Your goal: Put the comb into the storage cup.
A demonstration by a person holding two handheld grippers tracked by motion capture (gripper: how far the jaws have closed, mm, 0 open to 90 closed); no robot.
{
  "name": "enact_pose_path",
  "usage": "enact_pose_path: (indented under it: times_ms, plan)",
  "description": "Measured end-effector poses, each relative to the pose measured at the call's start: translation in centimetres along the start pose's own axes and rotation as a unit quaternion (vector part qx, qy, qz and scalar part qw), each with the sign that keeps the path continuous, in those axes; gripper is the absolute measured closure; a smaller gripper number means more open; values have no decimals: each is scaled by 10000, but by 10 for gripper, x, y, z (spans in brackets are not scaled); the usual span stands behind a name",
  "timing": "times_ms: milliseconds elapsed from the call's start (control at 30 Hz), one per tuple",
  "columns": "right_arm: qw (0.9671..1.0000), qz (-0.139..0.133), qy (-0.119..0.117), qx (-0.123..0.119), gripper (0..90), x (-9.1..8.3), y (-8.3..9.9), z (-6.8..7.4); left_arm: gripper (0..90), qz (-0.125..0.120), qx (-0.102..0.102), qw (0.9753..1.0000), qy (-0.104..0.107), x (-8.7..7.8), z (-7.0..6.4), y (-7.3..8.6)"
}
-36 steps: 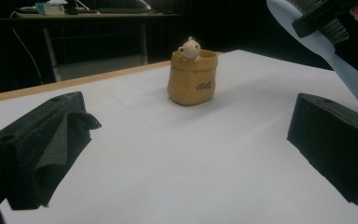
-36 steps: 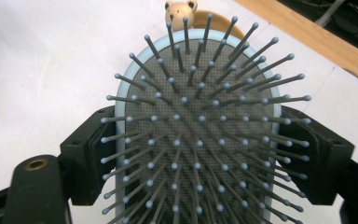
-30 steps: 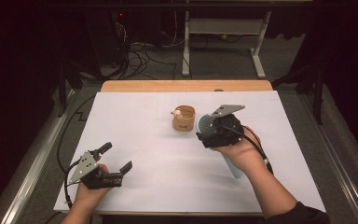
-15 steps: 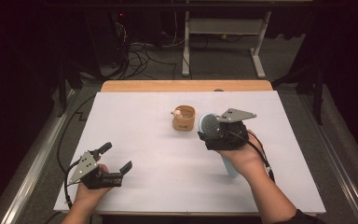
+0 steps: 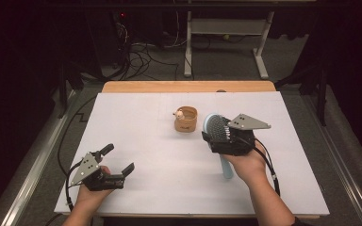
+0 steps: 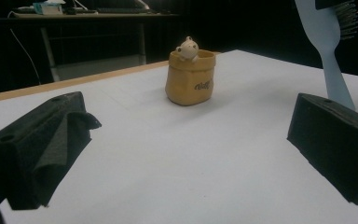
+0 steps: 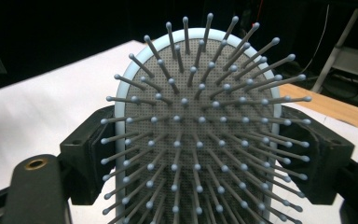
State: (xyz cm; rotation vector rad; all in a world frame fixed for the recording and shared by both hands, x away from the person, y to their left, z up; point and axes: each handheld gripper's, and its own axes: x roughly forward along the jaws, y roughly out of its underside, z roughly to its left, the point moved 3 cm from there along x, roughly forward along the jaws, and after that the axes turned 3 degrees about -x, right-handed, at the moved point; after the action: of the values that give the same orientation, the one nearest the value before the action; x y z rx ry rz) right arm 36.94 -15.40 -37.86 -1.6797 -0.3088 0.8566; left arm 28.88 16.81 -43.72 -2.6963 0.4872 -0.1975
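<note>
The pouch (image 5: pixel 185 119) is positioned at the table (image 5: pixel 136 141) centre, far side. The hairbrush (image 5: pixel 217 129) is located just right of it, the left gripper (image 5: pixel 118 162) near-left.

Pale blue hairbrush (image 7: pixel 198 140) with grey dotted pad and blue-tipped grey bristles, tan pouch-shaped pot (image 6: pixel 189 78) with dark lettering and a cream figure (image 6: pixel 187 48), white table cover (image 5: pixel 160 160), black gripper jaws
</note>
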Motion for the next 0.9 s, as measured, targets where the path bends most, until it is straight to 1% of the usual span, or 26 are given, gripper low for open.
enact_pose_path:
  times_ms: [33, 100, 133, 167, 233, 400, 433, 467, 500, 533, 600, 700, 733, 800, 900]
  plan:
    - [10000, -43, 11, -15, 208, -1, 0, 0, 3, 6, 82, 10000, 38, 0, 1, 0]
    - [9999, -127, 0, 7, 208, -3, 1, 0, 2, 4, 36, 10000, 25, 0, 0, 0]
    - [9999, -127, 0, 7, 208, -3, 1, 0, 3, 4, 36, 10000, 25, 0, 0, 0]
    - [9997, -242, -18, 40, 208, -5, 1, 1, 3, -2, 24, 10000, 23, 0, 0, 0]
    - [9996, -281, -45, 68, 208, -6, 1, 1, 3, -2, 30, 10000, 23, 0, 0, 0]
    - [9986, -521, -53, 66, 208, -10, 5, 1, 3, -6, 47, 10000, 27, 0, 0, 0]
    - [9984, -552, -40, 72, 208, -11, 5, 1, 3, 4, 59, 10000, 44, -1, 0, -1]
    - [9983, -582, -34, 61, 208, -12, 6, 1, 3, 5, 16, 10000, 35, -1, -1, -1]
    - [9983, -582, -34, 61, 208, -12, 6, 1, 3, 5, 16, 10000, 35, -1, -1, -1]
    - [9980, -634, -24, 80, 208, -13, 8, 1, 2, 2, 59, 10000, 56, -1, 0, -1]
    - [9976, -680, -3, 86, 208, -13, 10, 1, 2, -1, 76, 10000, 43, -1, 0, -1]
    - [9972, -750, 6, 82, 207, -14, 11, 2, 3, -4, 71, 10000, 24, -1, 0, -1]
    - [9966, -822, -8, 100, 207, -15, 12, 2, 3, -8, 58, 10000, 17, -1, 0, -1]
    - [9964, -834, -26, 126, 207, -16, 13, 2, 2, -23, 61, 10000, -1, -1, 0, -1]
    - [9962, -867, -12, 101, 207, -16, 15, 3, 2, -41, 71, 10000, -19, -1, 0, -1]
